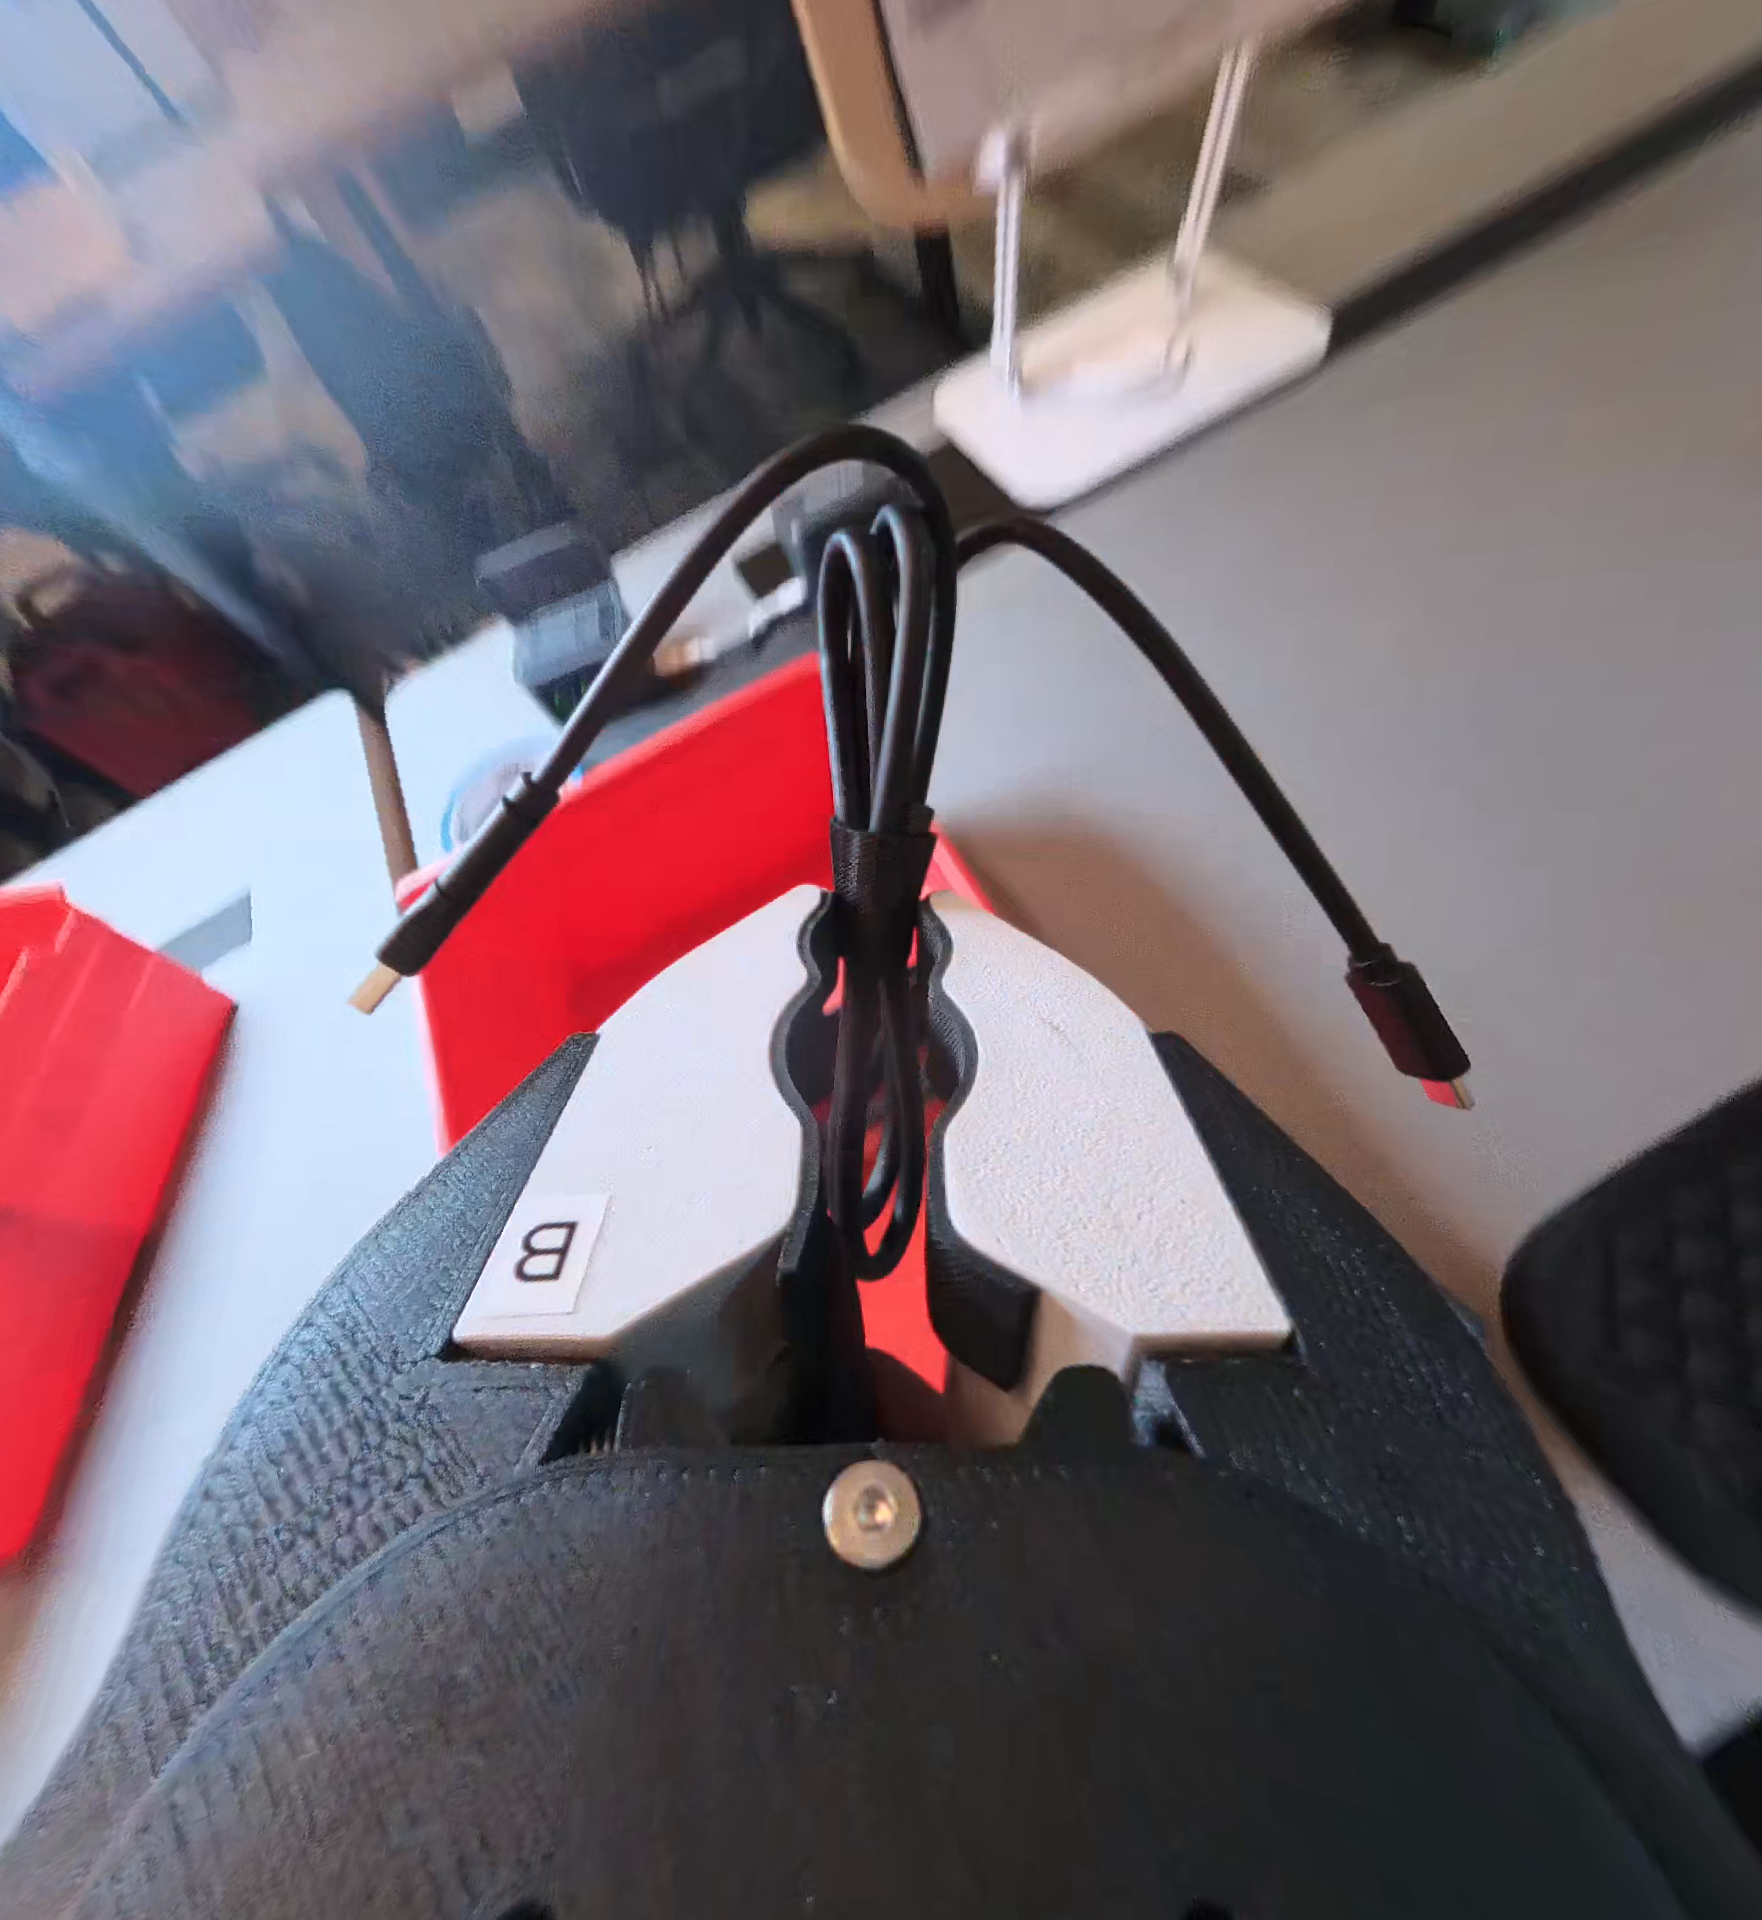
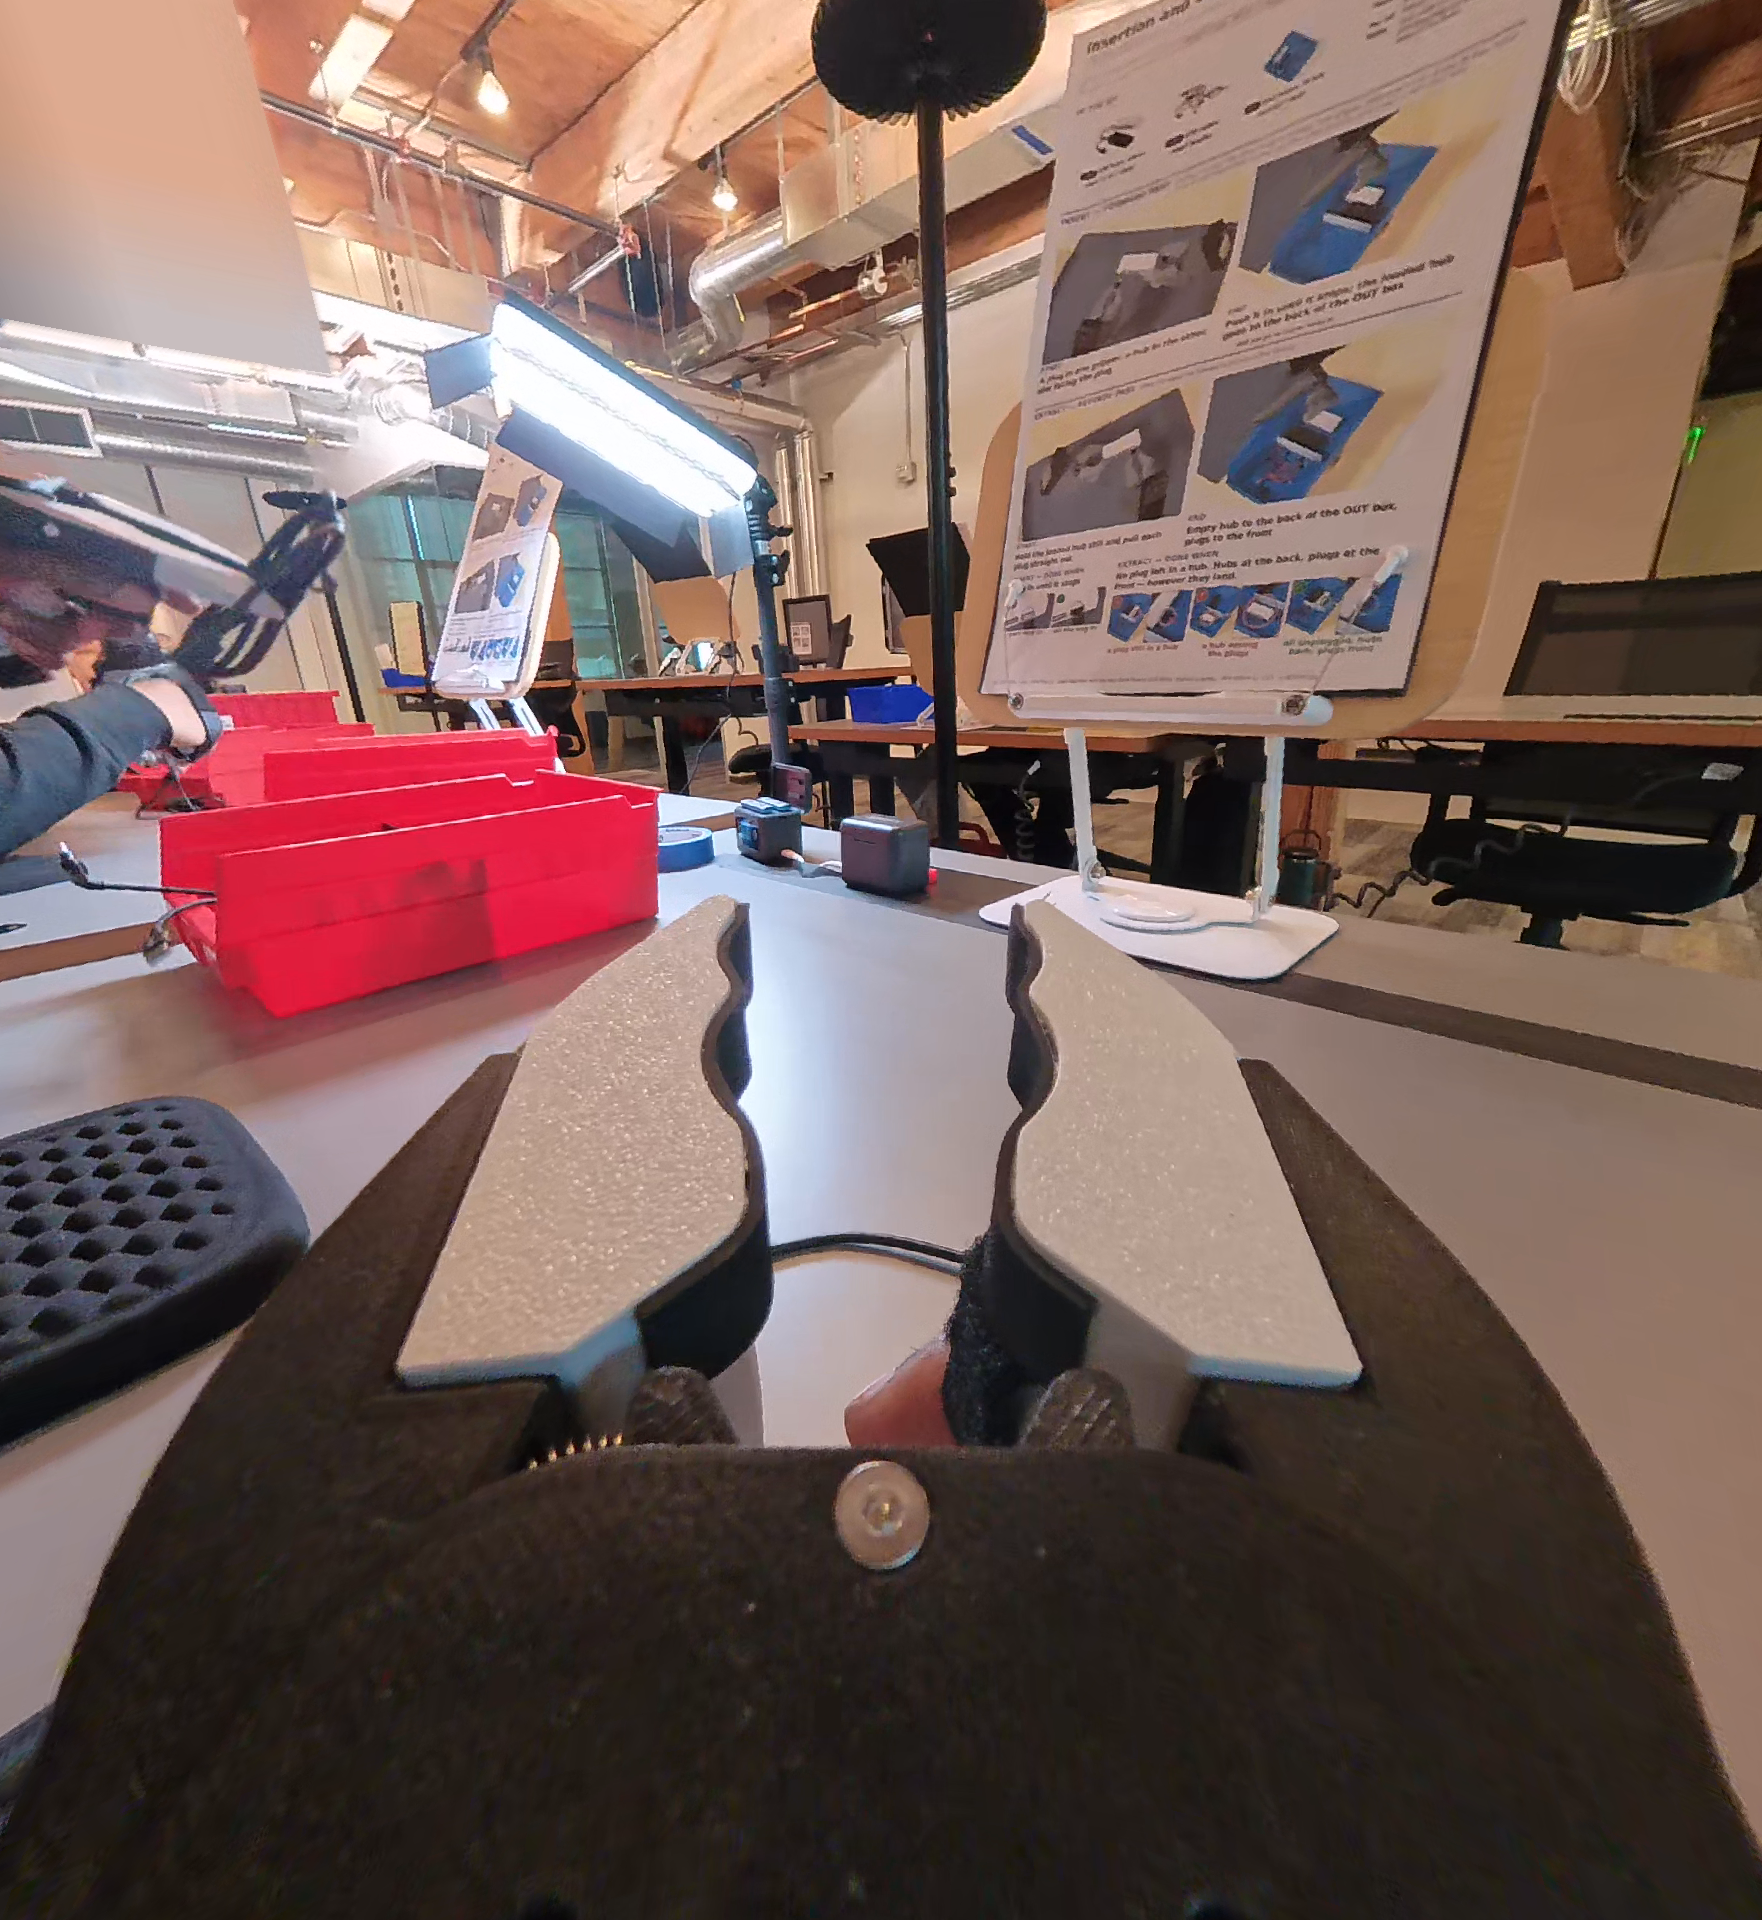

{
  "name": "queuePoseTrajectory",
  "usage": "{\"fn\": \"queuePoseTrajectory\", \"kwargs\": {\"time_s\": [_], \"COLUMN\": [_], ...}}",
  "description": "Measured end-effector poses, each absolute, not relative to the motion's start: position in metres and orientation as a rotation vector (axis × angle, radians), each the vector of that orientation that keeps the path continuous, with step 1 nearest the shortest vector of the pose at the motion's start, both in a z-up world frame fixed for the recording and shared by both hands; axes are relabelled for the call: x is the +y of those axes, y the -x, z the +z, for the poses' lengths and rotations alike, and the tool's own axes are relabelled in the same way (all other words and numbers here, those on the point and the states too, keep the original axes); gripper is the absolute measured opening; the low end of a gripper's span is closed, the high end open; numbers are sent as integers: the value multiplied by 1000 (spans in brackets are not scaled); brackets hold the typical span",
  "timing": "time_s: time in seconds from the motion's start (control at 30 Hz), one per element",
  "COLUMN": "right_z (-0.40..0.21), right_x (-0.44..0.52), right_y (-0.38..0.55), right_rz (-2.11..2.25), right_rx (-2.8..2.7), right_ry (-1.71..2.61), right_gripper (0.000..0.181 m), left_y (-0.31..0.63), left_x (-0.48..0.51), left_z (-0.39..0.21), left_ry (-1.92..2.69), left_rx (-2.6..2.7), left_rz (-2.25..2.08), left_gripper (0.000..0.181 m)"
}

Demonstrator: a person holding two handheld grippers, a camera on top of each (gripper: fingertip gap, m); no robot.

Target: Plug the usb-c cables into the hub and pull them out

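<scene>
My left gripper (image 1: 877,904) is shut on a bundled black USB-C cable (image 1: 882,675) tied with a black strap. It holds the bundle in the air above a red bin (image 1: 648,883). The cable's two free ends arch out and hang down, one plug (image 1: 409,951) at the left and one plug (image 1: 1407,1023) at the right. My right gripper (image 2: 877,925) is open and empty, low over the grey table (image 2: 1479,1195). A thin black cable (image 2: 856,1247) lies on the table between its fingers. The left gripper (image 2: 264,592) also shows far left in the right wrist view. No hub shows.
Several red bins (image 2: 409,883) stand at the left of the table. A black perforated pad (image 2: 77,1247) lies near the front left. A white stand with an instruction sheet (image 2: 1168,914) is at the back right. Small black boxes (image 2: 882,852) and blue tape (image 2: 685,847) sit behind.
</scene>
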State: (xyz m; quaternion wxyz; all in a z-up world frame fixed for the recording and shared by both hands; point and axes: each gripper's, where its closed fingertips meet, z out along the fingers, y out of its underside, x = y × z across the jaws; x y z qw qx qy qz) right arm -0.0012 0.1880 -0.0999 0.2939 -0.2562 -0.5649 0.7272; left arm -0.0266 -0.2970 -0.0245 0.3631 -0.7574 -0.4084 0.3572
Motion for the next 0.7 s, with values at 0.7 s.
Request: {"fn": "queuePoseTrajectory", "kwargs": {"time_s": [0.7], "right_z": [-49], "right_x": [70], "right_y": [-29], "right_rz": [2256], "right_rx": [-1714], "right_ry": [819], "right_gripper": [43], "left_y": [44], "left_x": [-111], "left_z": [-33], "left_ry": [915], "left_rx": [-957], "left_rz": [816], "left_gripper": [15]}}
